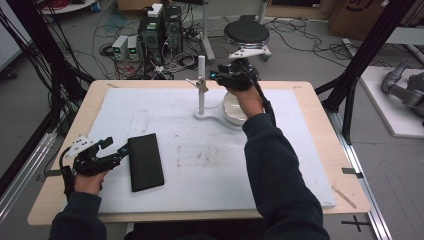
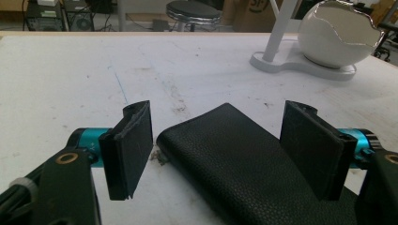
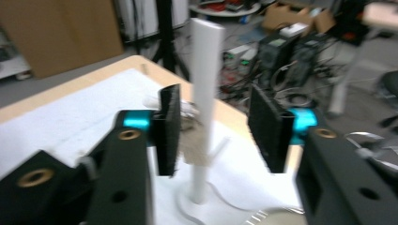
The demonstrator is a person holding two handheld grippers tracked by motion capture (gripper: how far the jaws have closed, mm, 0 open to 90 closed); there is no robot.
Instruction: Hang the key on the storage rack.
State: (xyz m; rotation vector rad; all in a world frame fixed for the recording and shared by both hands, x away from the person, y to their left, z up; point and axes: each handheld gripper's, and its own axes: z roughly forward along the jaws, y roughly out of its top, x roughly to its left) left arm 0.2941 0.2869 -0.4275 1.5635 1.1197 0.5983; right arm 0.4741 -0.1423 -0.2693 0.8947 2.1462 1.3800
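Desk (image 1: 320, 165) with white mat, seen from above the person's side. The black leather case (image 1: 145, 161) lies flat with one short end between the released fingers (image 2: 133, 147) of the left gripper (image 1: 121, 150); in the left gripper view both pads stand clear of its edges, so nothing is grasped. If these fingers clench from here, they may catch only the rounded corner, and the smooth case could twist or slide out along the mat. The white stand (image 1: 201, 82) rises upright from its flat base, its post between the spread fingers (image 3: 170, 129) of the right gripper (image 3: 218, 129), which appear not to touch it, though that view is blurred. A sideways drift of this hand could knock the slender post and tip the stand toward the cracked white bowl (image 1: 235, 107) just behind the fingers, beside the base.
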